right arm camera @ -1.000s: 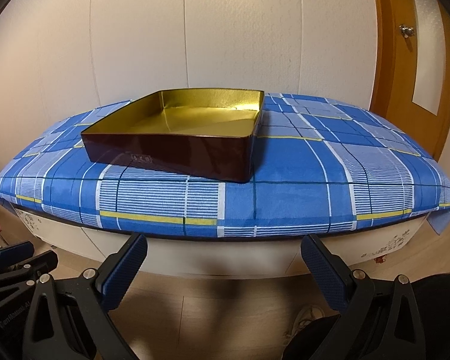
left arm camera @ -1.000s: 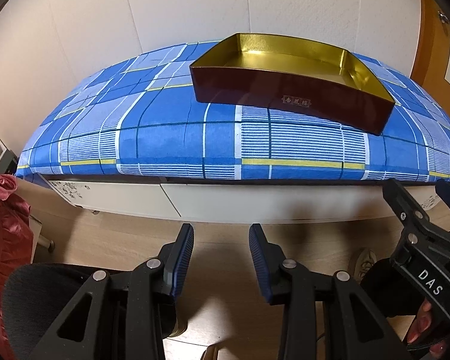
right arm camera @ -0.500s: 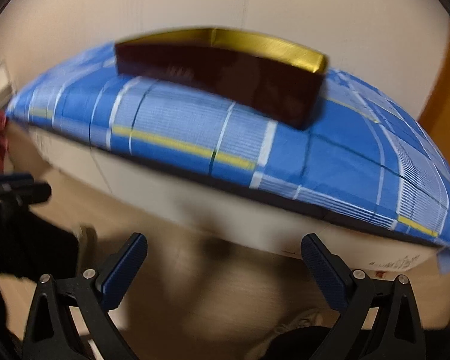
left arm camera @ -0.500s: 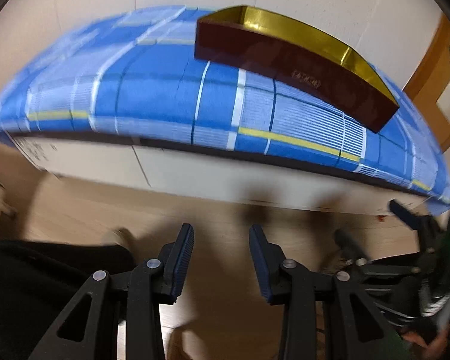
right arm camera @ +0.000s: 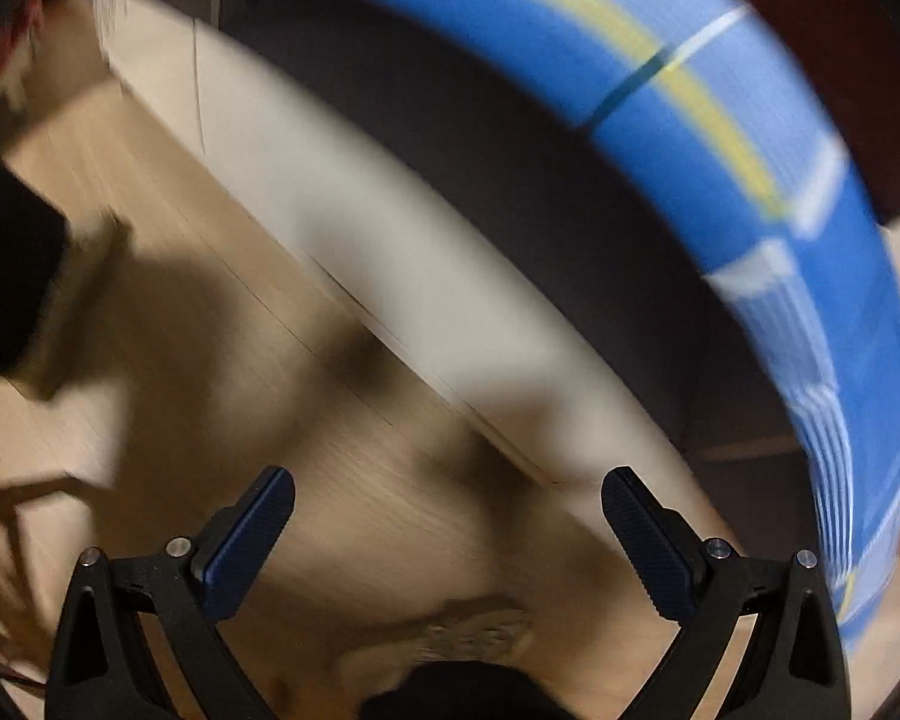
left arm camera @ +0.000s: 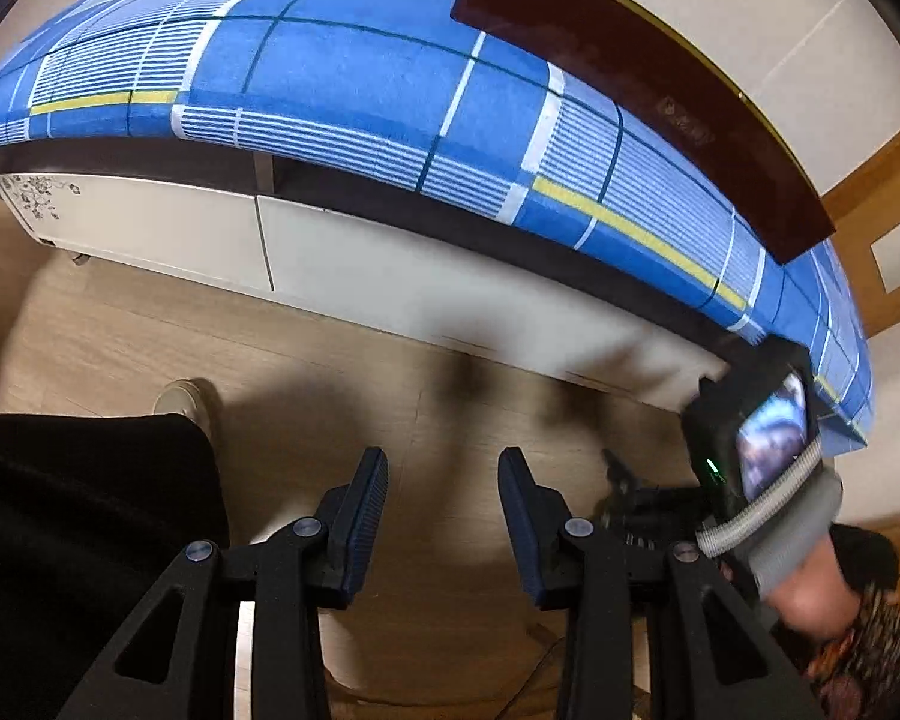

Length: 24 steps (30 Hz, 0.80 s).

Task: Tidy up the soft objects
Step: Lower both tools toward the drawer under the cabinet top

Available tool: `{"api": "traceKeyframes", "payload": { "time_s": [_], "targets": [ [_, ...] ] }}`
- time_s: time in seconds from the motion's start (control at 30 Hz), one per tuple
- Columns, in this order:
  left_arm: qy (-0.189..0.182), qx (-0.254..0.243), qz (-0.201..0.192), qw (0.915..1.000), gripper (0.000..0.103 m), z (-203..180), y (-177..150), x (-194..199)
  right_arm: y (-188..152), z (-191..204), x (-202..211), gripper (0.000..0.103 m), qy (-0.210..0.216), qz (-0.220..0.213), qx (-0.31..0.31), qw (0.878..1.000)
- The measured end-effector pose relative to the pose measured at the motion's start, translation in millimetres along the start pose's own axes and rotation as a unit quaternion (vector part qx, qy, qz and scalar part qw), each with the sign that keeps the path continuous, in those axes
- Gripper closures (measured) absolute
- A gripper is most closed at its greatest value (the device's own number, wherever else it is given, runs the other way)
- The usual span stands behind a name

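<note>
Maroon box on blue cloth, well beyond both parted jaws

a low white cabinet-like table with flat door fronts stands on a pale wood-plank floor. a blue plaid cloth with white and yellow stripes covers its top and hangs a little over the front edge. on the cloth rests a shallow dark red box with a gold rim, toward the right end.
</note>
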<state>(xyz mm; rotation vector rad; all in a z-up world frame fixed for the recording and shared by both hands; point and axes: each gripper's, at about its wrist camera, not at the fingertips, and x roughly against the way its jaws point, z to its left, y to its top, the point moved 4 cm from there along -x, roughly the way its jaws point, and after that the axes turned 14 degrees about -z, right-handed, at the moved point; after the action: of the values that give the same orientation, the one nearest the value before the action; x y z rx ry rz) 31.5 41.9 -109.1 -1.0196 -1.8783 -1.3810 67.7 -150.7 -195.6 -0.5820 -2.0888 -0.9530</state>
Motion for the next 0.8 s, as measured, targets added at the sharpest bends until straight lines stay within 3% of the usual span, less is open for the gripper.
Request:
{"api": "traceKeyframes", "payload": {
  "time_s": [0.07, 0.33, 0.57, 0.8],
  "targets": [
    [-0.003, 0.003, 0.007, 1.0000, 0.065, 0, -2, -6, -2, -8, -10, 0.000, -0.025, -0.001, 0.029, 0.999],
    [-0.008, 0.004, 0.020, 0.9998, 0.065, 3, -6, -16, -2, -31, -47, 0.000, -0.052, 0.009, 0.114, 0.992],
    [0.003, -0.014, 0.025, 0.9996, 0.065, -4, -8, -17, -5, -36, -83, 0.000, -0.020, 0.038, 0.124, 0.991],
    [0.002, -0.022, 0.029, 0.9993, 0.065, -8, -9, -17, -9, -21, -92, 0.000, -0.040, 0.037, 0.137, 0.989]
  ]
}}
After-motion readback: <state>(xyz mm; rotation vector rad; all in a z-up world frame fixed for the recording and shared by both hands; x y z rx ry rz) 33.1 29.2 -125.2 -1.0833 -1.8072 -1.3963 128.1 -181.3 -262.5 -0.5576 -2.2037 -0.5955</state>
